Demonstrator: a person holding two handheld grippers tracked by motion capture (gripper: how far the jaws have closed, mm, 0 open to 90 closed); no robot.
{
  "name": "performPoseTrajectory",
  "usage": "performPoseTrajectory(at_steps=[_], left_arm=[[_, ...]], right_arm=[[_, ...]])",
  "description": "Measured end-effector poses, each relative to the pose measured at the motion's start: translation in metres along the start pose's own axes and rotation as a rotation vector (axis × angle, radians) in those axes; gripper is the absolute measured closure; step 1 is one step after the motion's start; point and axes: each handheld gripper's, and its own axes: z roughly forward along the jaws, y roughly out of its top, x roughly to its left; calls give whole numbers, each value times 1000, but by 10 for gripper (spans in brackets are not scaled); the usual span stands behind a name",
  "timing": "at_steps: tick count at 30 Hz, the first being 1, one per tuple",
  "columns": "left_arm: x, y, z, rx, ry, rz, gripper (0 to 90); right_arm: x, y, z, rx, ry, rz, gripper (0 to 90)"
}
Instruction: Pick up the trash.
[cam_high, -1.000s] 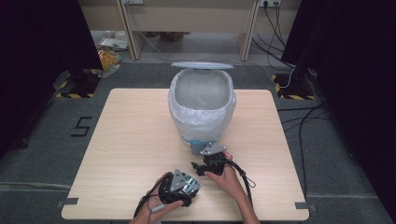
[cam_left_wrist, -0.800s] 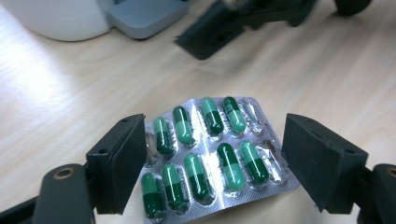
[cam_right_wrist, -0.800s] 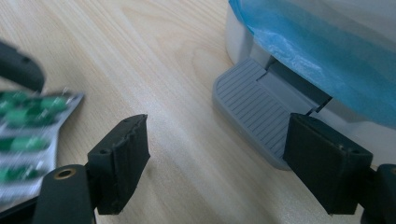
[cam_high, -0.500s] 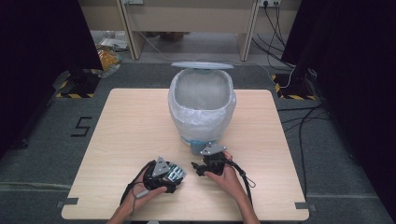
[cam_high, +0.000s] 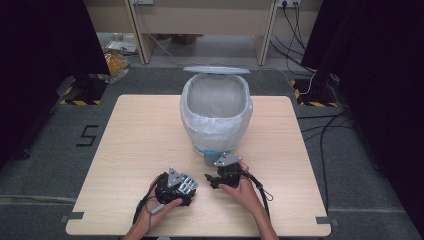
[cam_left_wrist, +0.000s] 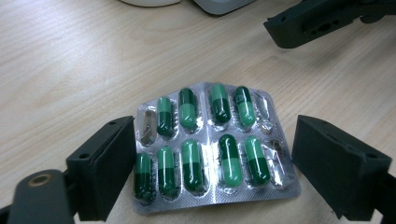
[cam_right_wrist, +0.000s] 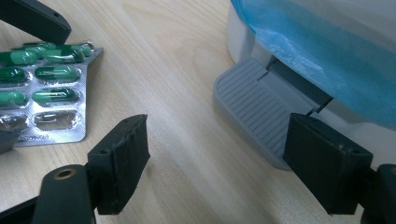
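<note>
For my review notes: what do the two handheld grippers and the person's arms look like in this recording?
Both the left gripper and the right gripper are black, each topped by a grey three-cornered plate. Their jaws are chunky, matte black blocks with flat inner faces, mounted on arms with a brass-coloured pivot ring. A black cable trails from each toward the person. The forearms are bare, with no sleeves in view.

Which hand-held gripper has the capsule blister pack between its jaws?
The left hand-held gripper: the blister pack of green capsules lies between its open jaws, which have just been opening. The right hand-held gripper faces the bin's grey pedal.
</note>
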Motion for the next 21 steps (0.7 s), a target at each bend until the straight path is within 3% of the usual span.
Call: performPoseTrajectory(at_steps=[9, 21], left_arm=[[5, -1, -3, -29, -10, 16, 282], [17, 6, -12, -69, -11, -15, 290]], right_arm=[[-1, 0, 0, -4, 5, 5, 223], [-1, 0, 0, -3, 6, 5, 223]])
